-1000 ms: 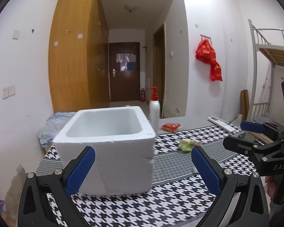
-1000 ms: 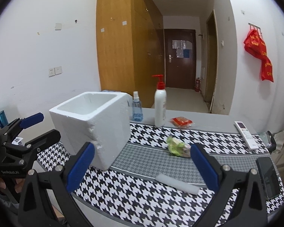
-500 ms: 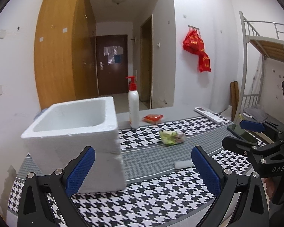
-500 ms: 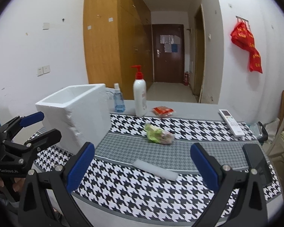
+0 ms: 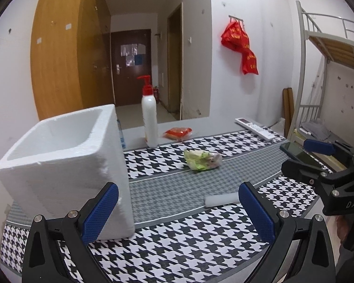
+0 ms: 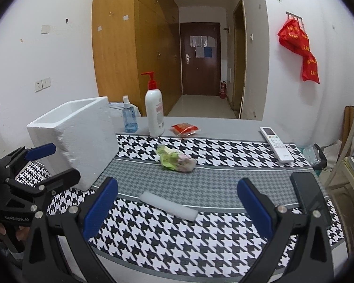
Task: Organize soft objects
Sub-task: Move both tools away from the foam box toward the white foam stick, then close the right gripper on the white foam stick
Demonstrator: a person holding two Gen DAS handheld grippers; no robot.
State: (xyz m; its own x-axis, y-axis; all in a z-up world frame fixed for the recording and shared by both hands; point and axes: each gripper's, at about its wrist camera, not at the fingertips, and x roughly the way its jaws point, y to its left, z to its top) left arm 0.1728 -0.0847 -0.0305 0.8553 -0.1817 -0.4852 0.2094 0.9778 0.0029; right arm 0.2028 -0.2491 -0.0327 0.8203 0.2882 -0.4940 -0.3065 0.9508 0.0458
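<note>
A white foam box [image 5: 63, 162] [image 6: 77, 136] stands open-topped at the table's left. A green soft packet [image 5: 201, 160] [image 6: 175, 160] lies mid-table, and a red packet [image 5: 178, 133] [image 6: 184, 128] sits behind it. A white foam strip [image 5: 220, 199] [image 6: 168, 206] lies on the houndstooth cloth near the front. My left gripper [image 5: 177, 208] is open and holds nothing, its left finger in front of the box. My right gripper [image 6: 177, 204] is open above the foam strip, also with nothing in it. Each gripper shows at the edge of the other's view.
A pump bottle [image 6: 154, 115] and a blue spray bottle [image 6: 129, 115] stand behind the box. A remote [image 6: 276, 146] and a dark phone [image 6: 309, 195] lie at the right. A bunk bed frame [image 5: 330, 47] stands further right. A hallway and wardrobe lie beyond.
Both views have swung to the right: the foam box slid left in frame and the packets and foam strip came nearer the centre. Both grippers stayed open.
</note>
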